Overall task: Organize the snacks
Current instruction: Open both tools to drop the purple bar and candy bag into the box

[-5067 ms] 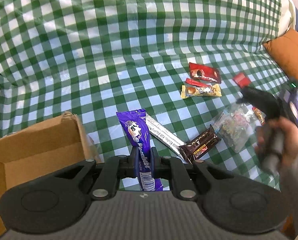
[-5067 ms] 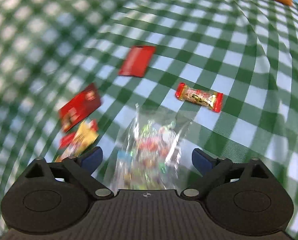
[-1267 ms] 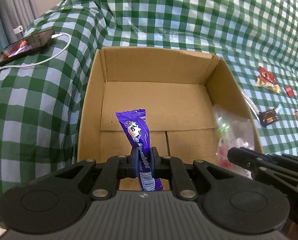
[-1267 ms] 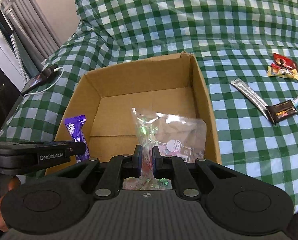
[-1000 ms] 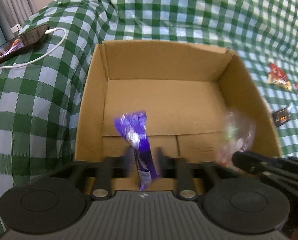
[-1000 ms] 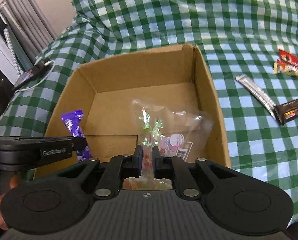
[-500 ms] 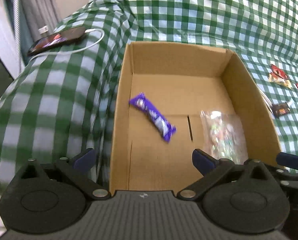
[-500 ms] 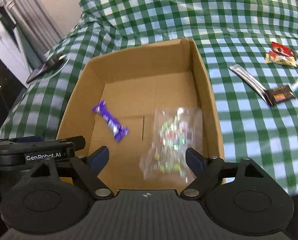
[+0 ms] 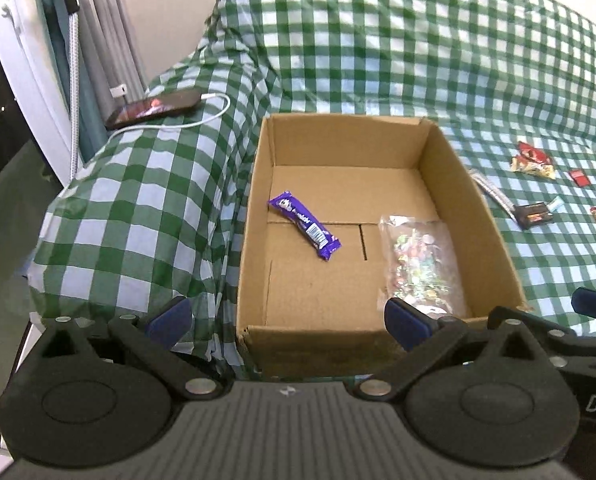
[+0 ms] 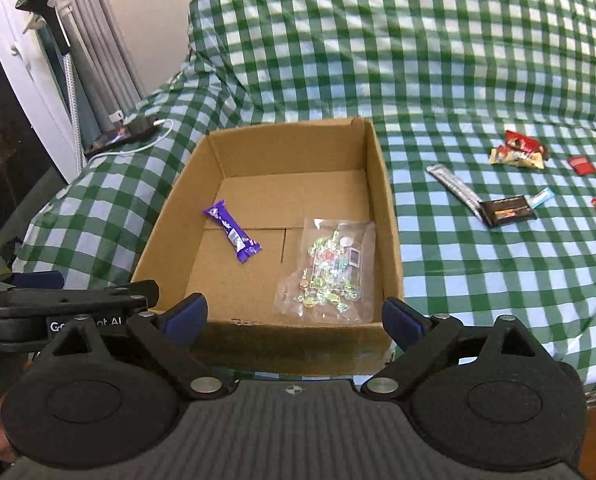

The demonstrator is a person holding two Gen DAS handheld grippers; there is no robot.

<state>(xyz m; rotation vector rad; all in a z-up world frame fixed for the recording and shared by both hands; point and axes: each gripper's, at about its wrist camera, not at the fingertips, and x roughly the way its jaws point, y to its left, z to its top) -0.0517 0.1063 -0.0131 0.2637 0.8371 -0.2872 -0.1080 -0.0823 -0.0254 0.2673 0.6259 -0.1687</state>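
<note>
Both grippers empty: left gripper (image 9: pixel 286 316) wide, right gripper (image 10: pixel 294 316) opening. Purple bar (image 9: pixel 305 225) and candy bag (image 9: pixel 419 258) lie in box (image 9: pixel 493 240). Next, approach table snacks (image 10: pixel 505 210) squarely (jaws spread).

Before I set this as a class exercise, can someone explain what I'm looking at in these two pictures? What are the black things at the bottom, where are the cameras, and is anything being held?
No robot here: a person carries a hand-held two-finger gripper in each hand. Each gripper has a wide-angle camera looking along its fingers, so the black shapes at the bottom are the gripper itself.

One picture comes from the left gripper, the other from the right gripper. The left one's jaws stand wide; the right one's are opening. Neither holds anything.

Both look at a cardboard box on a green checked cloth. In the box lie a purple snack bar and a clear bag of sweets, apart from each other.

Out on the cloth remain a silver stick, a dark chocolate bar, a yellow and a red packet, and a few small sweets. A phone charges nearby.
</note>
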